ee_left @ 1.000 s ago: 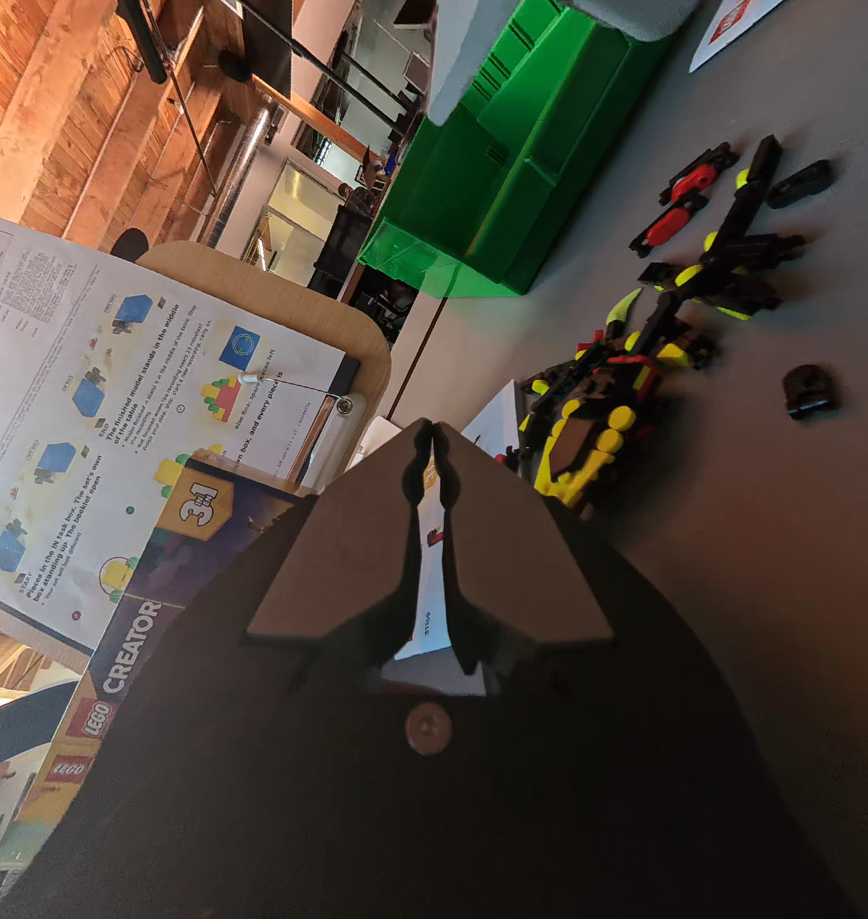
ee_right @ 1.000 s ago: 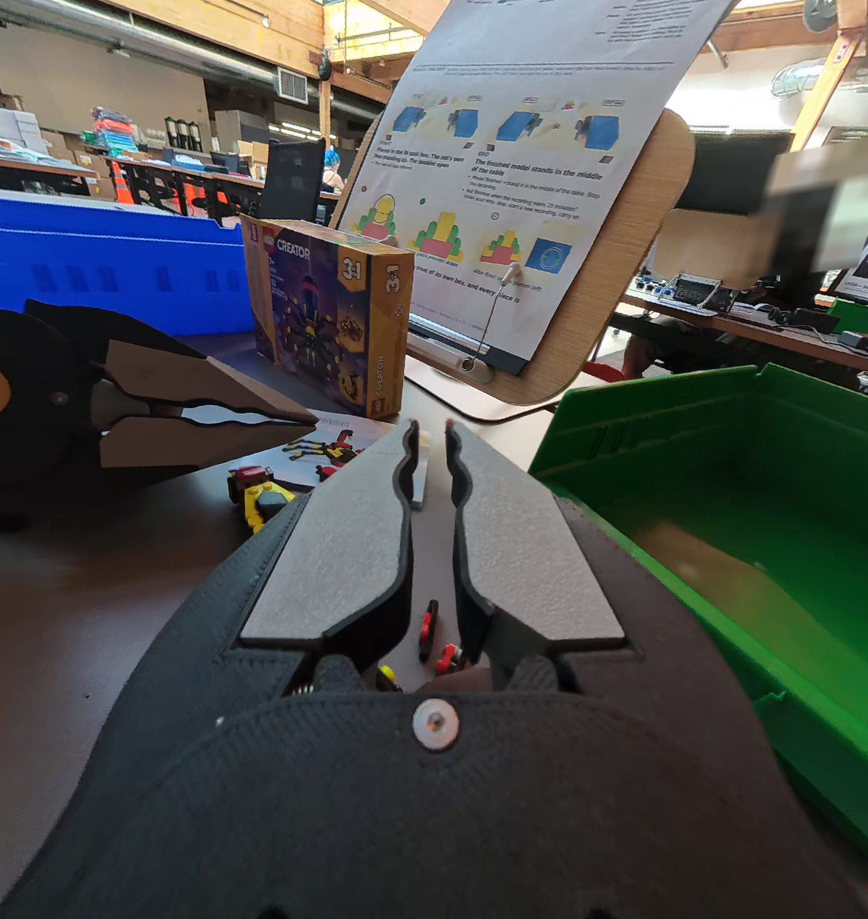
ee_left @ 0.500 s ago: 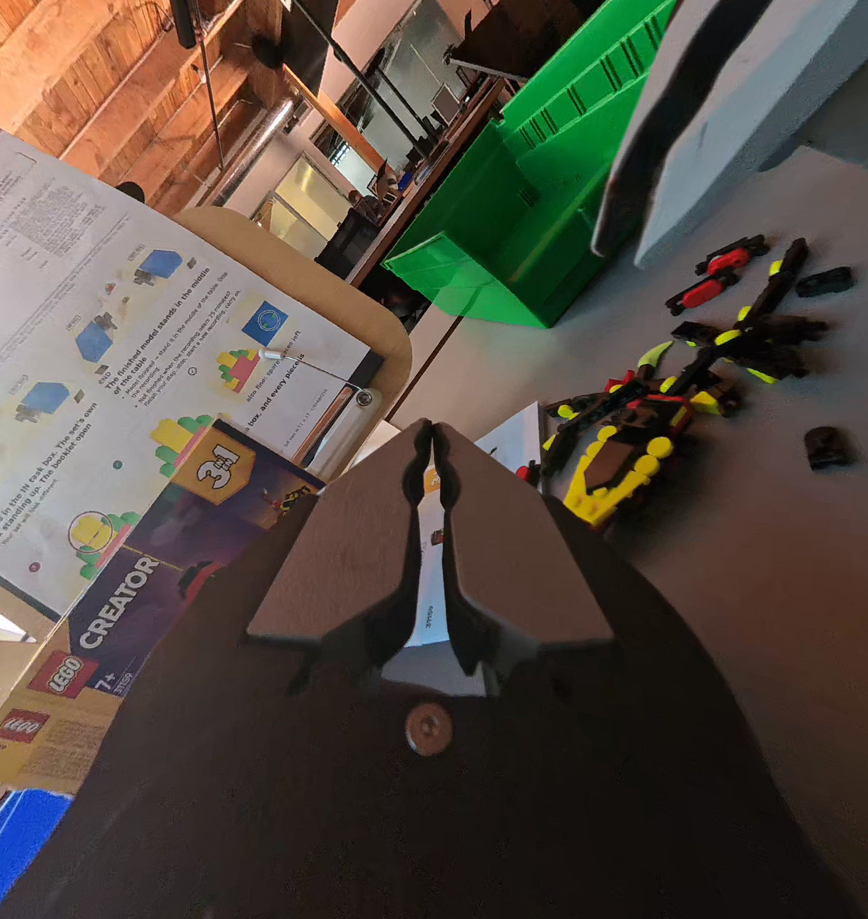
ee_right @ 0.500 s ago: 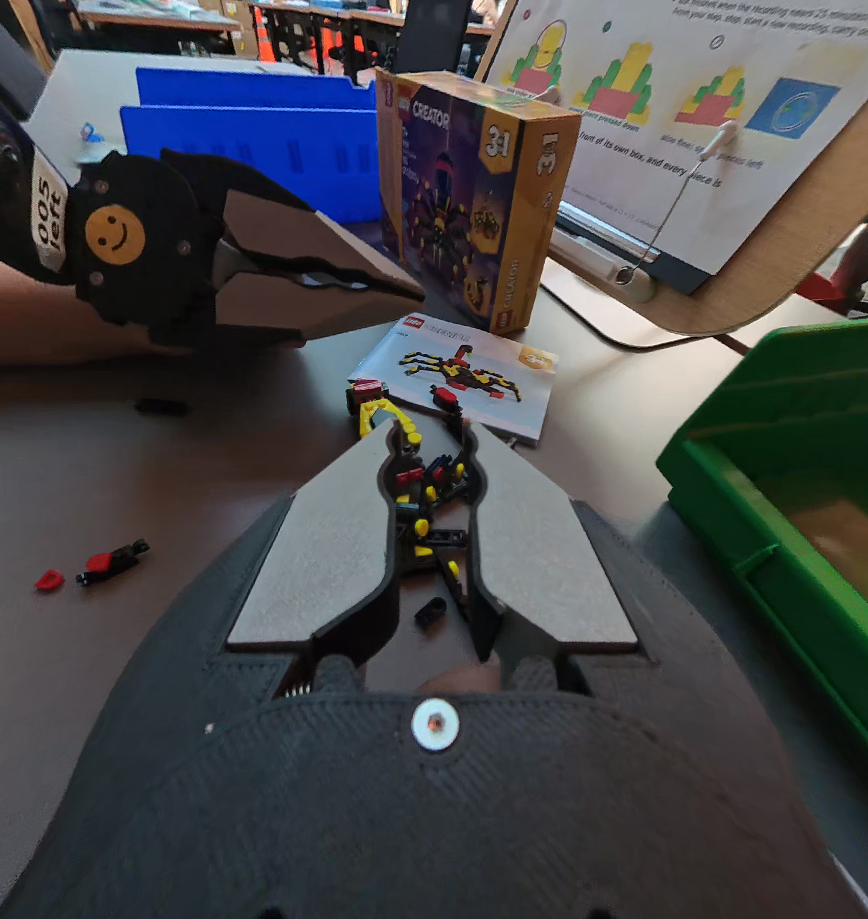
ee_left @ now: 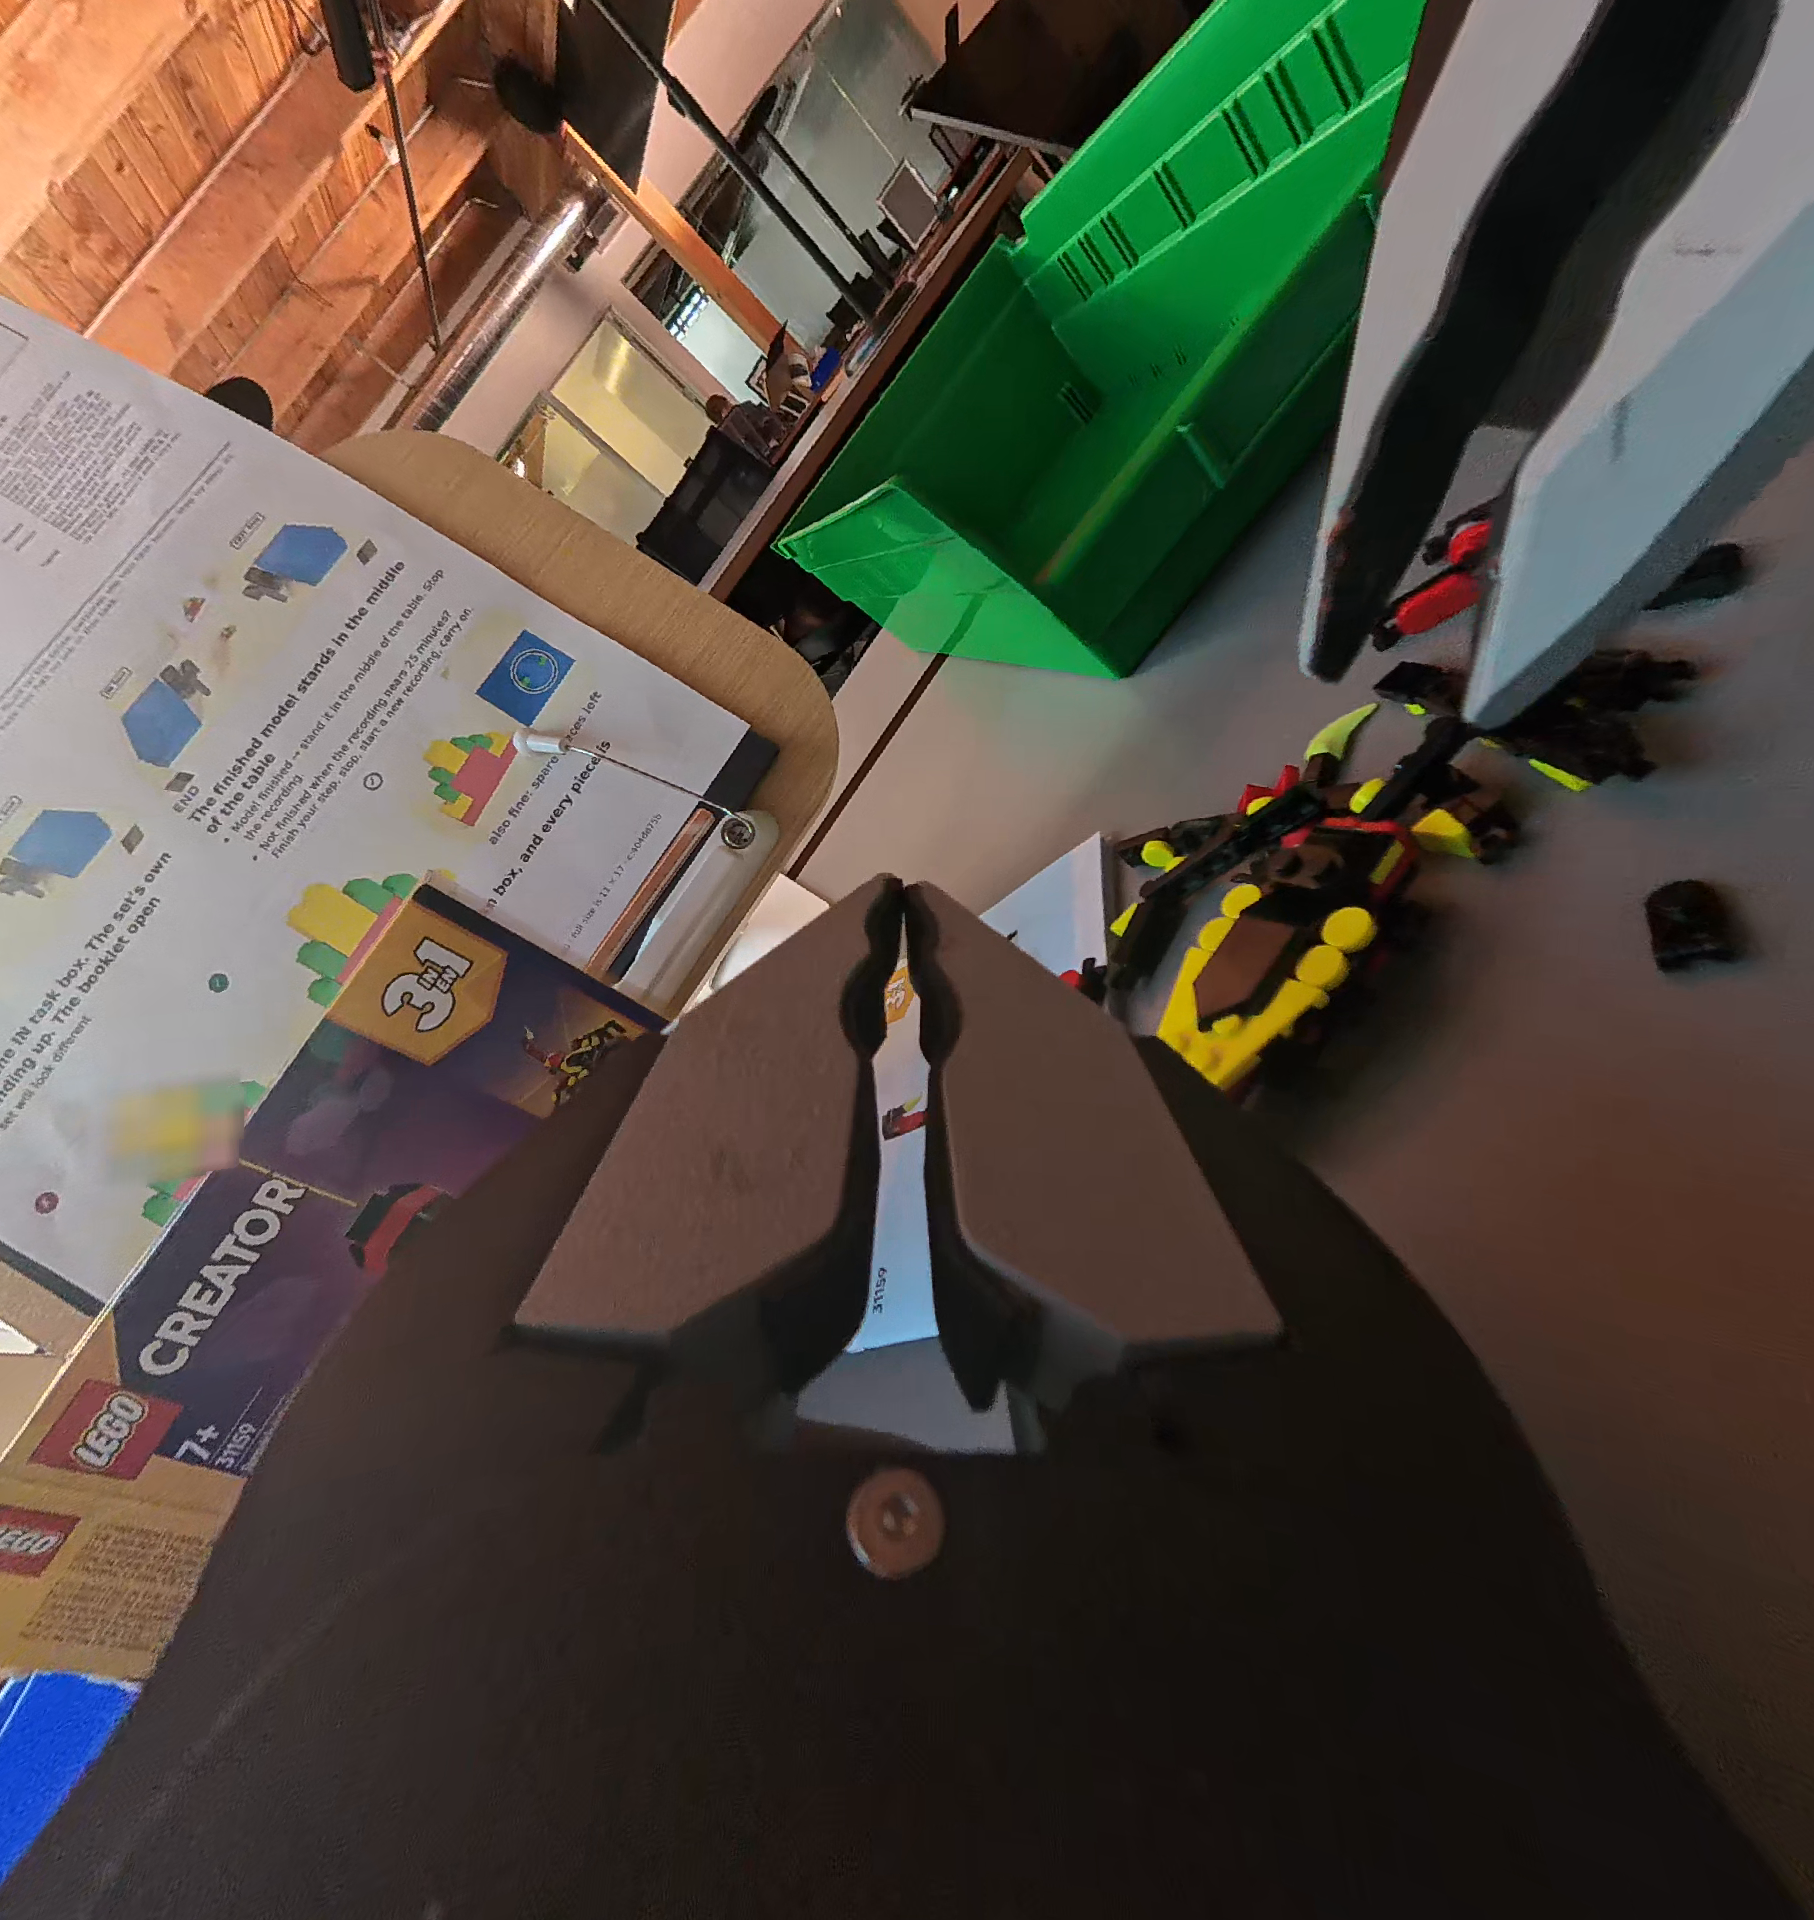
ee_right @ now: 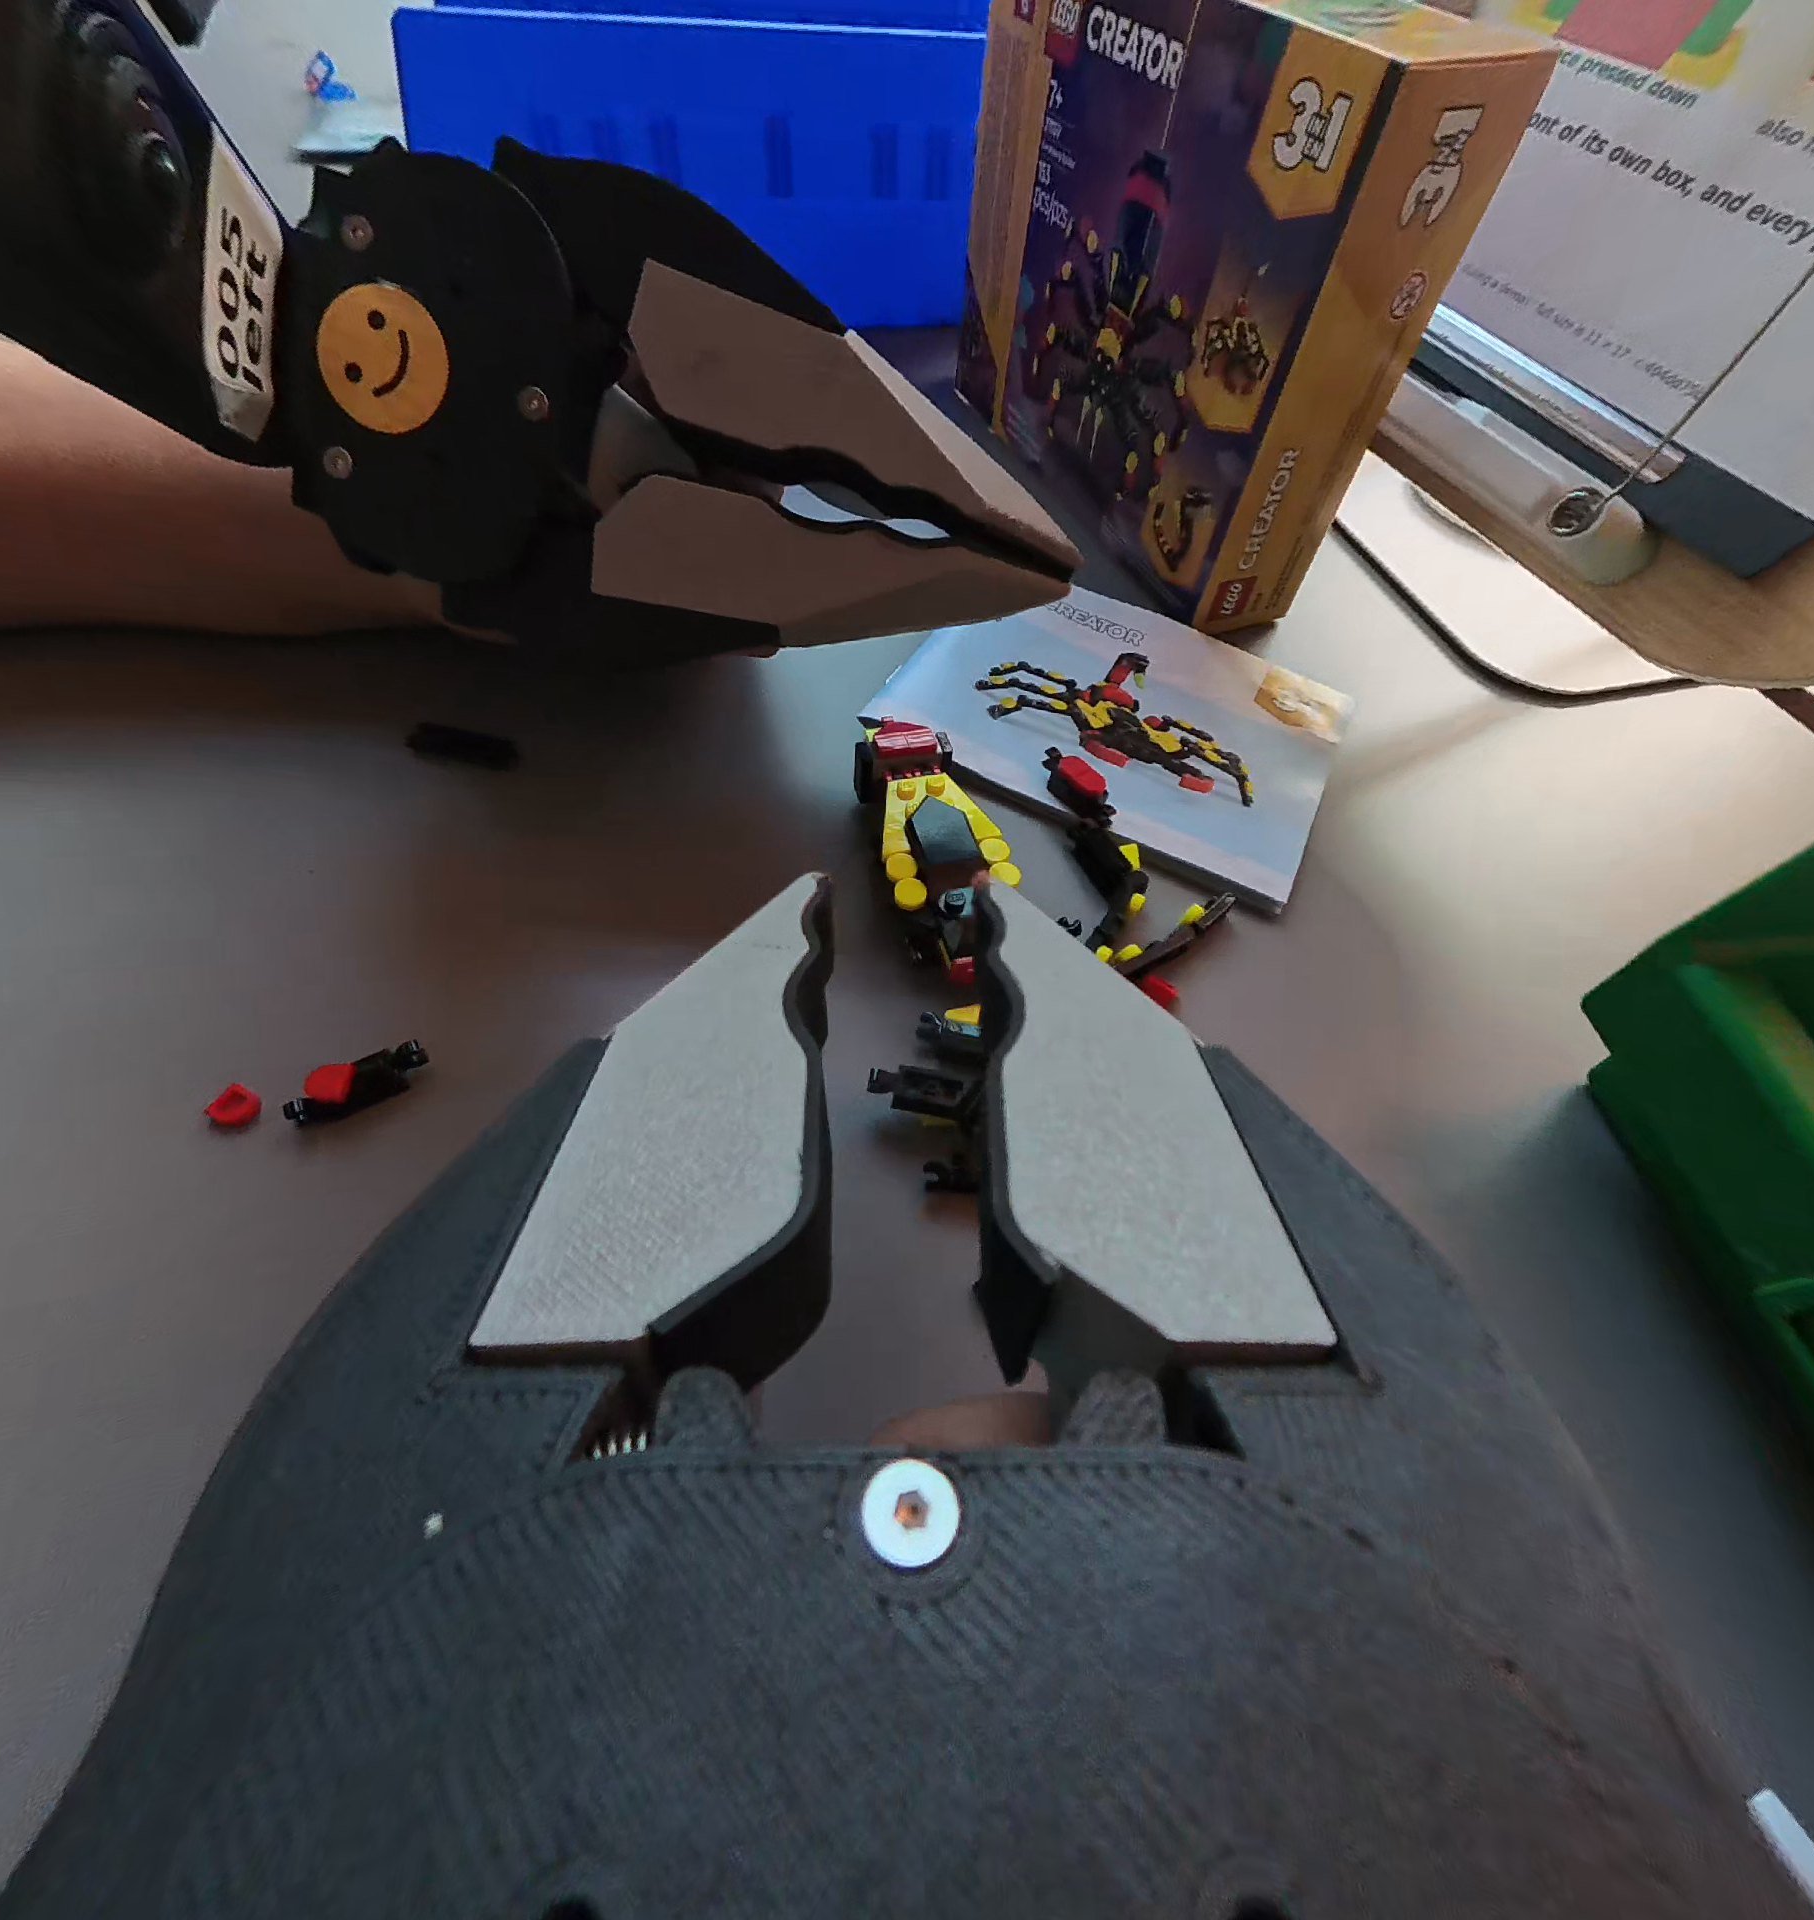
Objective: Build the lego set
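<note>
Two grippers (ee_right: 908, 904) (ee_left: 903, 894) flank a brick model (ee_right: 934, 831).

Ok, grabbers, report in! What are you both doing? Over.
Left hand-held gripper shut, empty, above the table. Right hand-held gripper open over the black-and-yellow brick model. Loose pieces and booklet nearby.

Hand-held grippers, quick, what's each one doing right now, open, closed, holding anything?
Left hand-held gripper: closed, tips together, nothing held, raised above the table.
Right hand-held gripper: open, holding nothing, lowered over the yellow-and-black brick model.
</note>
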{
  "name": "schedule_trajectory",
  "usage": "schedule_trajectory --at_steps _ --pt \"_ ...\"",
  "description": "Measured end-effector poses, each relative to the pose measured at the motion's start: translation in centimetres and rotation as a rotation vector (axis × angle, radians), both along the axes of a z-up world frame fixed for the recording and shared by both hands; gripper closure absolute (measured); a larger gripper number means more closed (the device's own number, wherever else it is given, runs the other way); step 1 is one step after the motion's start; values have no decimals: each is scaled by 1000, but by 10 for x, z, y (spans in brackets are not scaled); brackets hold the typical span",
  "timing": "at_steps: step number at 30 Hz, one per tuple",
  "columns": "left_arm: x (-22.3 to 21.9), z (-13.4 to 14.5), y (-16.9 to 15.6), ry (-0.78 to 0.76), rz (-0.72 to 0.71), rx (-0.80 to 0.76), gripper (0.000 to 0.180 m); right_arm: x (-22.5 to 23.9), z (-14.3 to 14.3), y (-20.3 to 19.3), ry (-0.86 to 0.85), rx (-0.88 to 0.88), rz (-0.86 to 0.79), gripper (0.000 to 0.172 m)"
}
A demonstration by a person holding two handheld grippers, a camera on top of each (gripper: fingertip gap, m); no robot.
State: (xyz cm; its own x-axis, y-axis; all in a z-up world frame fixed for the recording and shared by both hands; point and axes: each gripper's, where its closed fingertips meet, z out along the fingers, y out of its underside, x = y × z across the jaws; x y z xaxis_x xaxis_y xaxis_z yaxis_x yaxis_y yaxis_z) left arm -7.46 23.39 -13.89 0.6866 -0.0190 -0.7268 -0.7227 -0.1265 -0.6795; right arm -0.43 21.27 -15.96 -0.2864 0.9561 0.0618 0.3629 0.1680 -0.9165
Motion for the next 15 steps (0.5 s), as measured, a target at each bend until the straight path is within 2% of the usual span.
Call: schedule_trajectory --at_steps 1,5,11,15 --pt "0 1 0 -2 1 3 180 -1 -1 1 -6 4 -8 148" --pt "1 0 0 -1 -1 -1 180 -3 -6 3 -28 38 -32 147" --pt "0 1 0 2 3 4 180 -11 -11 5 -24 216 -89 149" --pt "1 -1 1 12 5 -7 180 -13 -12 9 -32 208 -105 149"
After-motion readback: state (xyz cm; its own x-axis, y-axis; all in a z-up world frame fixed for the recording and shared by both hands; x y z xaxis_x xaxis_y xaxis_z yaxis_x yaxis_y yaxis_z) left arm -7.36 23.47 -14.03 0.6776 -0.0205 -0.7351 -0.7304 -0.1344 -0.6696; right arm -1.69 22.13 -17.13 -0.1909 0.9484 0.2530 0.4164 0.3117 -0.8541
